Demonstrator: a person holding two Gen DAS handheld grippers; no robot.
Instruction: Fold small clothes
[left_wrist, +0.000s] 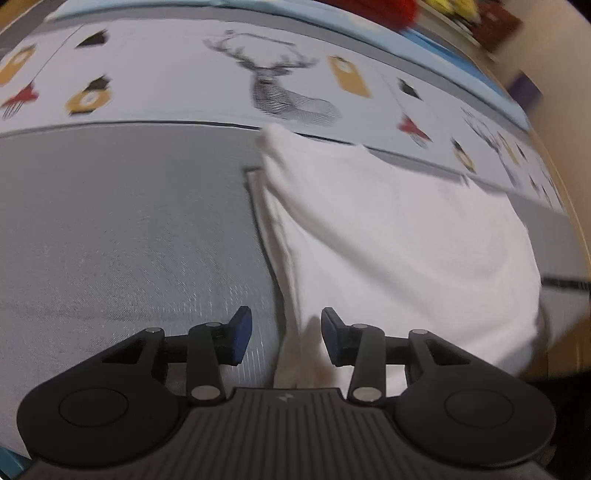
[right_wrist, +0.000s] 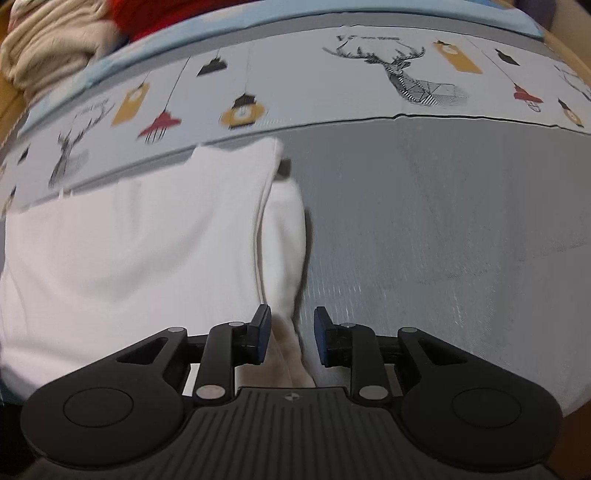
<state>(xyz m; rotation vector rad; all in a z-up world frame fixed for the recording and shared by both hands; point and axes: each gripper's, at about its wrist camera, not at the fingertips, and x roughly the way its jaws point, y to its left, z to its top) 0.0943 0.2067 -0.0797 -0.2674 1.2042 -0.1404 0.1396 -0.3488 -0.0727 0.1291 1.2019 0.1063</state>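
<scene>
**White garment on grey mat, both grippers parted at its near edge**

White garment (left_wrist: 399, 236) lies flat on a grey mat (left_wrist: 129, 229); in the left wrist view it fills the right half of the frame, its left edge a thick folded seam running from the printed band down toward the camera; in the right wrist view the same garment (right_wrist: 129, 251) fills the left half, with a folded flap along its right side next to bare mat (right_wrist: 443, 221).

Left gripper (left_wrist: 286, 336): jaws apart, blue pads (left_wrist: 242, 334) facing each other; the garment's left edge passes through the gap between them; nothing pinched that I can see.

Right gripper (right_wrist: 291, 338): jaws apart; the garment's lower right edge sits in the gap, close to the left pad; contact cannot be confirmed.

Beyond the garment: a pale printed cloth (left_wrist: 166, 74) with a line-drawn deer (left_wrist: 284, 88), yellow tags and hanging lamps; the garment's far edge overlaps its border. Far left in the right wrist view, a cream knit item (right_wrist: 48, 40) and something red (right_wrist: 166, 14), both blurred.
</scene>
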